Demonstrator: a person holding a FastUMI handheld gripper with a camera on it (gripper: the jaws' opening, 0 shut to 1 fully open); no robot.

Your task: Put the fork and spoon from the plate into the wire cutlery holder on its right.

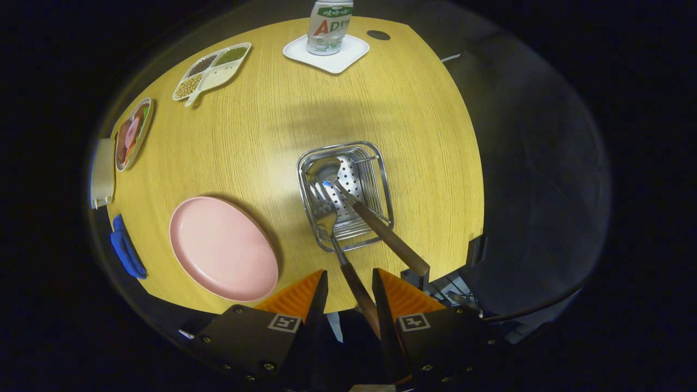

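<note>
1. Cutlery first: a steel fork with a dark wooden handle (333,228) stands tines-down in the square wire cutlery holder with a perforated steel floor (381,182). Its handle slants back toward the hand-held gripper (348,288) and runs between the two fingers.
2. A steel spoon with a brown wooden handle (375,223) is already in the same holder, bowl on the floor, handle leaning out over the near right rim.
3. The round pink plate (220,247) to the left of the holder lies bare, so I judge the task almost finished: only letting go of the fork remains.
4. The fingers stand narrowly apart around the fork handle. The handle lies close to the right finger, but I cannot tell whether both pads press on it or the grip is already loose.
5. To do this step well, I would open the fingers gently and evenly, so the fork settles against the rim, then draw straight back along the handle line without brushing the spoon handle just to the right.
6. Further out on the wooden desk (272,125) are a divided white dish of beans (213,69) and a bottle on a white square coaster (329,22), well apart from the work.
</note>
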